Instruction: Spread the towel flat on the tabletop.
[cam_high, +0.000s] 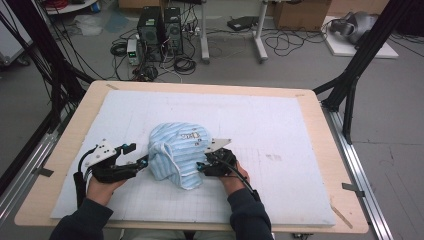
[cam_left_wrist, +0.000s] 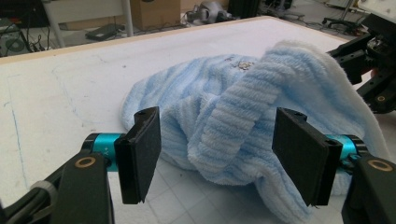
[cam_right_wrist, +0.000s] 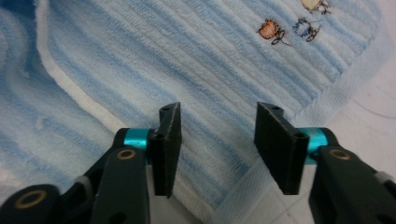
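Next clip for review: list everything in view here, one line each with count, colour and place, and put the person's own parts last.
towel: one, light blue and white striped with small embroidered figures, bunched up on the mat near the person
mat: one, white with a faint grid, covering the table top
table: one, pale wood, its edge showing around the mat
computer towers: two, black, on the floor beyond the table among cables
cardboard box: one, brown, on the floor far right
left claw: one, black with teal fittings, jaws open astride a towel fold
right claw: one, black with teal fittings, jaws apart over the towel's edge
hands: two, dark sleeves, at the near table edge
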